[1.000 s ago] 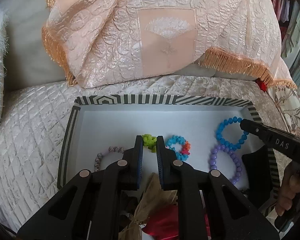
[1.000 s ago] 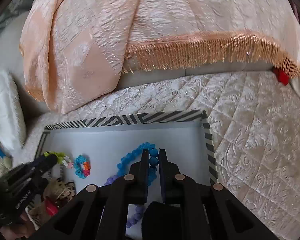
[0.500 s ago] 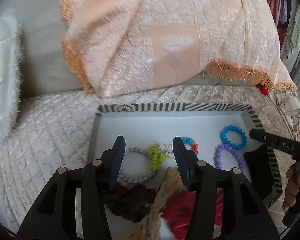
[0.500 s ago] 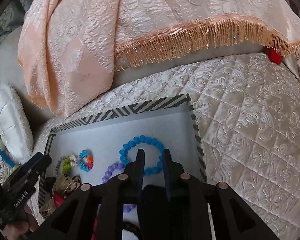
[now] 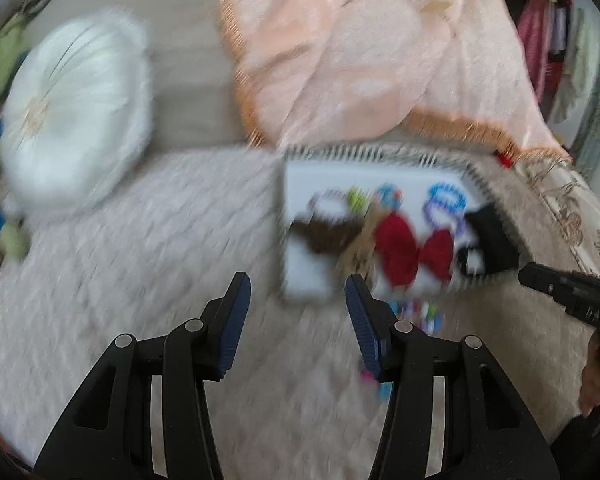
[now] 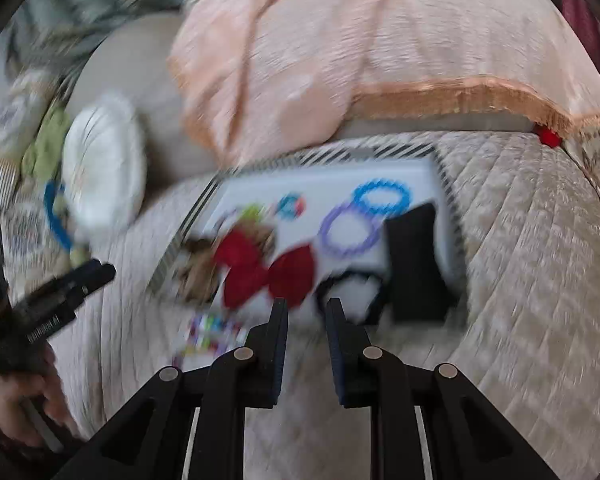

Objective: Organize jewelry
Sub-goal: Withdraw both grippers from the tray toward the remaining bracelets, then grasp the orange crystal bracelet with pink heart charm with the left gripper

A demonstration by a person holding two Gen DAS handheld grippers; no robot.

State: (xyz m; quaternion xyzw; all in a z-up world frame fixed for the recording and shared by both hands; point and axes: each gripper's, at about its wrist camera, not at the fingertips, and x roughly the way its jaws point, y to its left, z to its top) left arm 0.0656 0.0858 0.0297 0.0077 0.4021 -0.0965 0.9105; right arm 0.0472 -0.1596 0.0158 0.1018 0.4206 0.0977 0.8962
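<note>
Both tools are empty: left tool half open, right tool slightly open. Approach the colourful clips beside the tray slowly.

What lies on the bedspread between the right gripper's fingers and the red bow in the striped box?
In the right wrist view, only the box's near edge separates the right gripper from the red bow; blur hides finer detail.

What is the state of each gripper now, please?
Left gripper: jaws open, holding nothing.
Right gripper: jaws slightly open, holding nothing.
</note>
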